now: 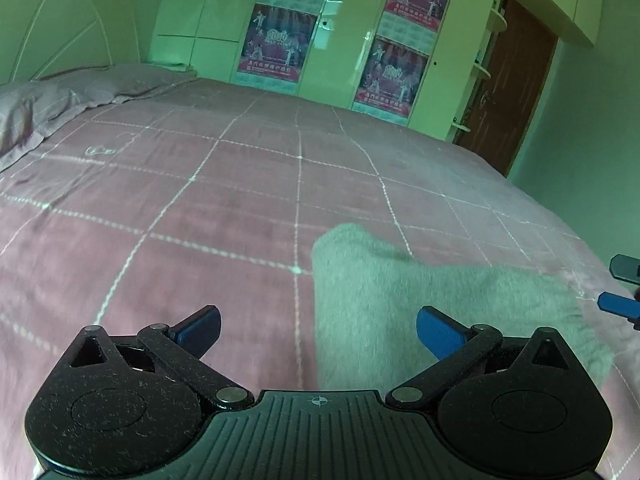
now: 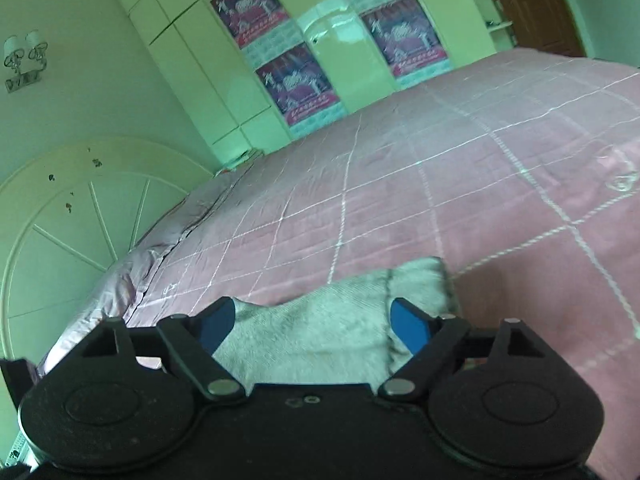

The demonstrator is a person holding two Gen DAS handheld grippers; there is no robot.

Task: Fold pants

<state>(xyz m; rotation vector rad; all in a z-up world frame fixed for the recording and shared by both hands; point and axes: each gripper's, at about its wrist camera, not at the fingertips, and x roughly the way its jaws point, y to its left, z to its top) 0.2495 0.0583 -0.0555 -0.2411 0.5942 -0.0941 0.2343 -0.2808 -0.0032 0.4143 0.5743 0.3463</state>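
Across the room, the bed (image 1: 240, 184) fills both views, its pink cover crossed by a grid of pale stitched lines. Behind it runs a wardrobe (image 1: 192, 12) with pale glossy doors, and posters (image 1: 272, 38) are stuck on several of them. A brown door (image 1: 508, 84) stands at the far right of the left view. At the head of the bed, a rounded white headboard (image 2: 80, 232) with spoke-like mouldings, and a pillow (image 1: 36, 104) lying against it. A twin wall lamp (image 2: 24, 56) sits high on the wall above.

Now the pants (image 1: 420, 300): grey, soft-looking, bunched into a folded stack on the cover near the bed's close edge. They lie flat on the bed, right in front of both sets of tongs.

Left tongs (image 1: 318, 330) are spread wide, blue pads well apart, nothing between them; the pants sit just ahead and to the right. Right tongs (image 2: 312, 320) are spread wide too, the pants showing in the gap below them, pads not pressing the cloth. Their blue tips also peek in at the right edge of the left view.
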